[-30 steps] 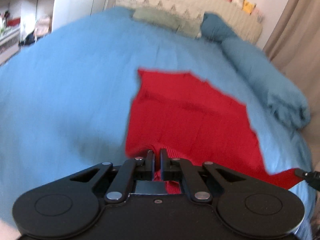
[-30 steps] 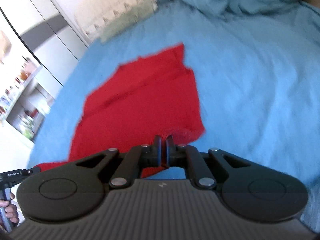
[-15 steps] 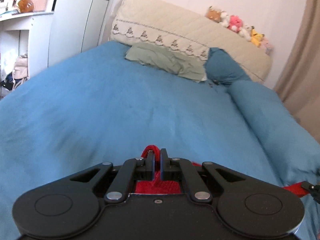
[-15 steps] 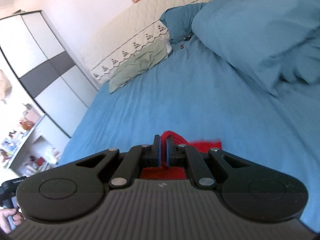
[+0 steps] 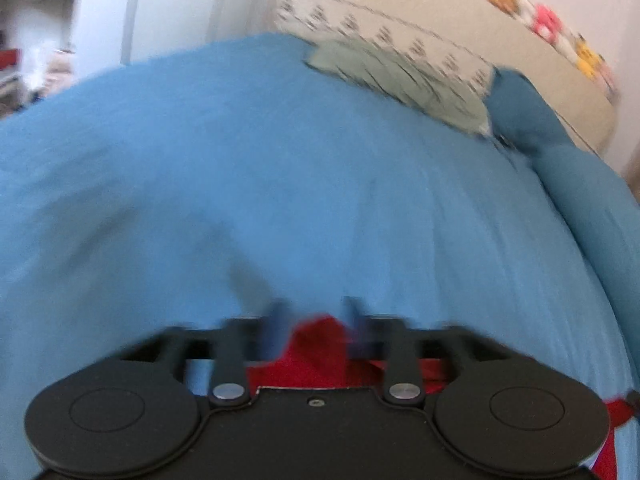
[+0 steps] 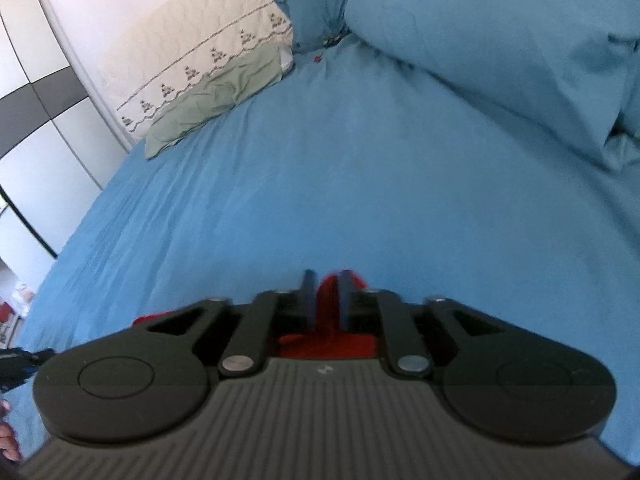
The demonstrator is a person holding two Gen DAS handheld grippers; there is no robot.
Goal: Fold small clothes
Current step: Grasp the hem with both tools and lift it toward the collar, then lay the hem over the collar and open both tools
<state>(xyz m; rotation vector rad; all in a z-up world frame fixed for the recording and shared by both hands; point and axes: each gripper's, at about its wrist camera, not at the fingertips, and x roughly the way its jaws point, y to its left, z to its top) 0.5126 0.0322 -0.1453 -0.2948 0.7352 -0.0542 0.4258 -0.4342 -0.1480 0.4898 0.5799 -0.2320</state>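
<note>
A red garment [image 5: 316, 354] lies on the blue bed [image 5: 240, 184], mostly hidden under my grippers. In the left wrist view my left gripper [image 5: 317, 312] has its fingers spread apart, with the red cloth lying between and below them; the frame is blurred. In the right wrist view my right gripper [image 6: 325, 286] has its fingers parted a little, with a fold of the red garment [image 6: 326, 342] between them. The tip of the left gripper [image 6: 20, 362] shows at the left edge.
A green pillow [image 6: 216, 98] and a cream quilted headboard [image 6: 192, 40] are at the far end of the bed. A bunched blue duvet [image 6: 500, 48] lies along the right side. A wardrobe [image 6: 36, 120] stands left. Plush toys [image 5: 560, 32] sit on the headboard.
Both grippers carried the garment's near edge forward over the rest, which dropped out of sight. Both have since opened, the left wide and the right slightly.
</note>
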